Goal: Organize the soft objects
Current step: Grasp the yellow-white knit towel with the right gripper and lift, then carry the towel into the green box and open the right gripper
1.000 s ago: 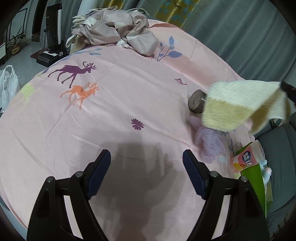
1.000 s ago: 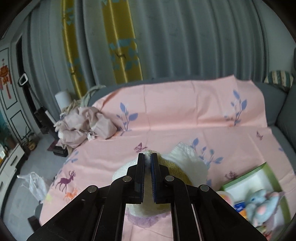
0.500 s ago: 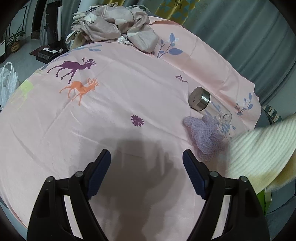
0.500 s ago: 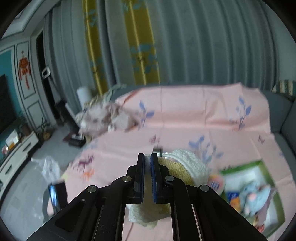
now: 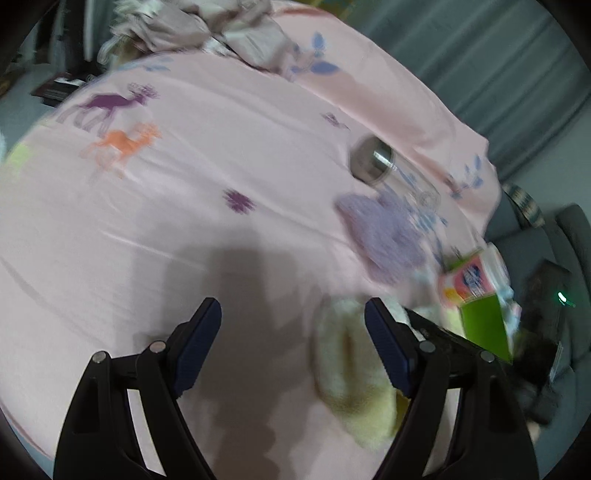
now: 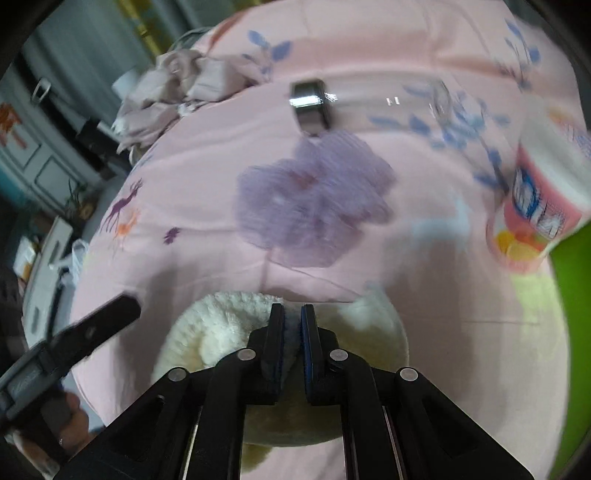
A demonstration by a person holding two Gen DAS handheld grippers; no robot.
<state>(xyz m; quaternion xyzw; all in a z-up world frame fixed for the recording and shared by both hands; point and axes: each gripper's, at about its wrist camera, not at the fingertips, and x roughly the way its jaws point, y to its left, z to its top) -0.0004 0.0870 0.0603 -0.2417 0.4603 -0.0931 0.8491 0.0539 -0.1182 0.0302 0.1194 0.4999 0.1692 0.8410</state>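
The right gripper is pinched together on a cream knit cloth, its pads pressed on a fold of the fabric with only a sliver between them. The cloth bulges out to the left of the jaws and spreads underneath them, lying on the pink sheet — it reaches past the fingers on both sides.

In the left wrist view the same cloth lies crumpled on the sheet right against the inner face of the right-hand finger of the left gripper. That gripper stands spread wide with nothing between its pads; the cloth sits at the edge of the gap, not in its middle. Whether the finger touches the cloth is lost in blur.

Beyond the cloth, well clear of both grippers, lies a lilac knit piece, and just past it a clear bottle with a metal cap, on its side. To the right a pink-and-white carton leans at the edge of a green box. A heap of beige fabric sits at the sheet's far end.

A finger of the left gripper juts in from the left in the right wrist view, just beside the cloth — apart from it.
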